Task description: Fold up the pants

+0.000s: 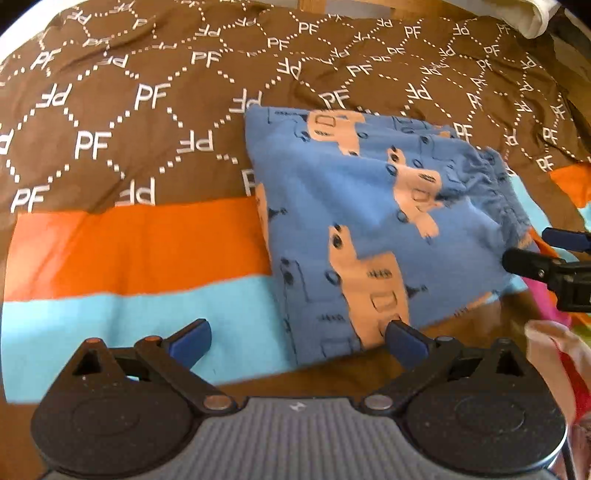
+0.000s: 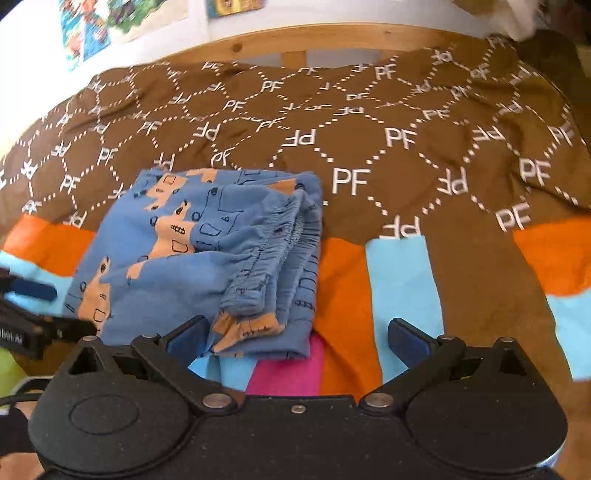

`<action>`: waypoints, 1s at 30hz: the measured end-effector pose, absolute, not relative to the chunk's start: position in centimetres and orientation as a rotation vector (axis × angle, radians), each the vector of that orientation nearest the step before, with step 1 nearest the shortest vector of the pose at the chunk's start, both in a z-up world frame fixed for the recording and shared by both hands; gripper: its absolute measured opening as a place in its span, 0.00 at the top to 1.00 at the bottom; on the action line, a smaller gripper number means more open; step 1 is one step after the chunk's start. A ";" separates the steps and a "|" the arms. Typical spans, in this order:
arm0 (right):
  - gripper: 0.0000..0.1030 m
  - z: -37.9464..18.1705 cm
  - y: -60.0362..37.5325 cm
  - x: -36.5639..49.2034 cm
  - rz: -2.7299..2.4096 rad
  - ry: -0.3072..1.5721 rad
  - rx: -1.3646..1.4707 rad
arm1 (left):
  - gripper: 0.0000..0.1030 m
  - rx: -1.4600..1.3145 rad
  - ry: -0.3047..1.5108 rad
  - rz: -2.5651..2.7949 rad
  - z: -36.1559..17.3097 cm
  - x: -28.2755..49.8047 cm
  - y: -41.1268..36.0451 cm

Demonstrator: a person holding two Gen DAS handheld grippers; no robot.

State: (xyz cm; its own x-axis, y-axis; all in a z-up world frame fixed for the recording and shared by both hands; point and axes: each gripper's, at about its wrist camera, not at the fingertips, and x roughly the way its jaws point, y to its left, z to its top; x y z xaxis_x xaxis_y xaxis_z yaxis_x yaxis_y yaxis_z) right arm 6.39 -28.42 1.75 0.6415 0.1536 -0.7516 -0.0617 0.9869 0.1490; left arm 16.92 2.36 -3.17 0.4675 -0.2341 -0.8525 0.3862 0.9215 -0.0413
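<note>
Blue pants (image 2: pixel 207 254) with tan truck print lie folded in a compact stack, center-left in the right wrist view, waistband elastic on its right side. They rest on a brown PF-lettered bedspread (image 2: pixel 388 122) with orange and light blue stripes. My left claw (image 1: pixel 297 341) gapes open, holding nothing, at the stack's near edge. My right claw (image 2: pixel 295 341) is open too, empty. Wooden bed frame (image 2: pixel 295 44) at top.

Pants (image 2: pixel 207 258) folded, on bedspread (image 2: pixel 406 166), waistband (image 2: pixel 280 240) on right side. L gripper (image 1: pixel 297 341) near pants' left corner, R gripper (image 2: pixel 295 338) at near edge. Headboard (image 2: pixel 295 40) far, posters (image 2: pixel 88 26) behind.
</note>
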 end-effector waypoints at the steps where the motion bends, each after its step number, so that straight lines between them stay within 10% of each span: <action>1: 0.01 1.9 -28.5 6.1 0.121 0.864 0.126 | 0.00 0.150 1.018 -0.385 -3.1 16.6 2.6; 30: 0.01 3.3 -25.9 4.1 0.094 0.856 0.151 | 0.00 0.045 0.970 -0.367 -0.2 16.1 3.9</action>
